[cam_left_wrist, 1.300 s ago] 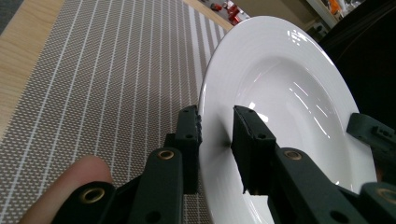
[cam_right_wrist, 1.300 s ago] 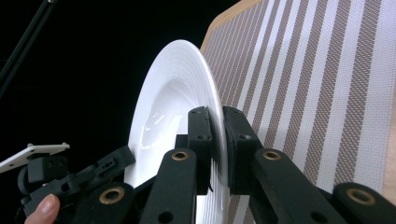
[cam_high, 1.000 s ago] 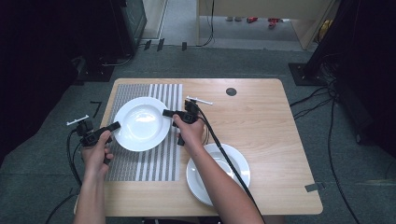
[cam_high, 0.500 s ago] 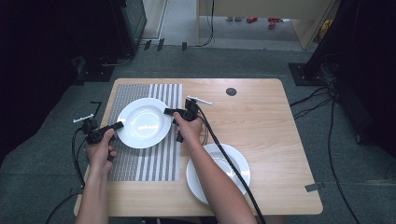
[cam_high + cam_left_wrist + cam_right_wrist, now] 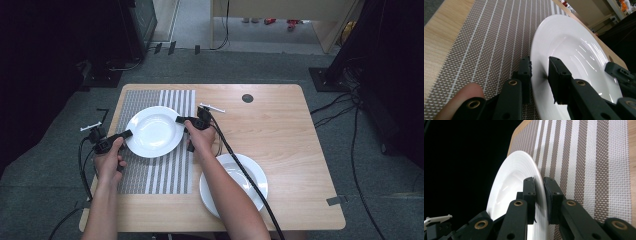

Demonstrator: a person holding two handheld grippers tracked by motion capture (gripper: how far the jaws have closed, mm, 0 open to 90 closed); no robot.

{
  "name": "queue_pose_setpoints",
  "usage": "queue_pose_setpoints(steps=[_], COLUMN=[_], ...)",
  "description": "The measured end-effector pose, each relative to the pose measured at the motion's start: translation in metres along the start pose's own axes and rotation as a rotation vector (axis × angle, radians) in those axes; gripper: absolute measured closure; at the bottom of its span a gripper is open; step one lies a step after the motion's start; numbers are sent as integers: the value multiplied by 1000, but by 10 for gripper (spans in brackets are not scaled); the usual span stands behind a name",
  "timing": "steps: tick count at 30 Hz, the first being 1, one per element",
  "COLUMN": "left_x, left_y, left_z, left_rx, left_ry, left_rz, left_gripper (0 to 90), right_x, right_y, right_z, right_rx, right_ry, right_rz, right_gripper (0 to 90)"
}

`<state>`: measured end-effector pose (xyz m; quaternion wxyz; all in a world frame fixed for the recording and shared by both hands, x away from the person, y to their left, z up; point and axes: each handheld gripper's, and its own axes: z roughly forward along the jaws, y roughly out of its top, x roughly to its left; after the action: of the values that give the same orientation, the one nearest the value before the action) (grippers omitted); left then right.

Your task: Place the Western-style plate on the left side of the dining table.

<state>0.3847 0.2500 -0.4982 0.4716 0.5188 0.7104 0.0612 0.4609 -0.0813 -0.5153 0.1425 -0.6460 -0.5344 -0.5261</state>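
A white deep plate [image 5: 154, 131] is over the striped placemat [image 5: 150, 175] on the left half of the wooden table [image 5: 285, 145]. My left gripper [image 5: 126, 134] is shut on its left rim. My right gripper [image 5: 180, 119] is shut on the opposite, right rim. In the left gripper view the jaws of my left gripper [image 5: 539, 72] straddle the rim of the plate [image 5: 574, 47], one above and one below. The right gripper view shows the plate [image 5: 509, 182] edge-on, with my right gripper [image 5: 539, 192] pinching its rim above the placemat [image 5: 594, 165].
A second white plate [image 5: 260, 190] lies at the table's near right, partly under the person's right forearm and the gripper cable. A small dark round hole [image 5: 247, 98] sits at the table's far edge. Dark equipment and cables surround the table on the floor.
The plate and both grippers have shifted slightly to the right and away from the person, over the placemat. Both grips have stayed on the rim.
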Motion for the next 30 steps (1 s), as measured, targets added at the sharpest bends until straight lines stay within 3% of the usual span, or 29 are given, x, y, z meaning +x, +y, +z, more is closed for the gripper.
queue_pose_setpoints(steps=[6, 10, 13, 17, 19, 27, 30], left_x=[1, 3, 3, 0, -1, -4, -6], left_y=[-2, -2, -3, -4, -4, -3, -3], left_z=[4, 4, 4, 4, 3, -7, -10], left_rx=[20, 13, 5, 0, -3, -52, -65], left_ry=[3, -17, -33, -40, -37, -42, -41], left_rz=[-4, -11, -15, -8, -2, 24, 46], left_gripper=[736, 728, 676, 589, 570, 508, 468], right_x=[-5, -6, -5, -3, 0, 14, 14], right_y=[-3, -5, -5, -5, -4, 3, 6], right_z=[4, 6, 7, 6, 4, -16, -27], right_rx=[-1, -18, -25, -29, -41, -108, -120], right_ry=[-33, -49, -44, -22, -22, -85, -76], right_rz=[-14, -36, -53, -35, -51, -215, -213], right_gripper=[801, 785, 745, 651, 608, 529, 539])
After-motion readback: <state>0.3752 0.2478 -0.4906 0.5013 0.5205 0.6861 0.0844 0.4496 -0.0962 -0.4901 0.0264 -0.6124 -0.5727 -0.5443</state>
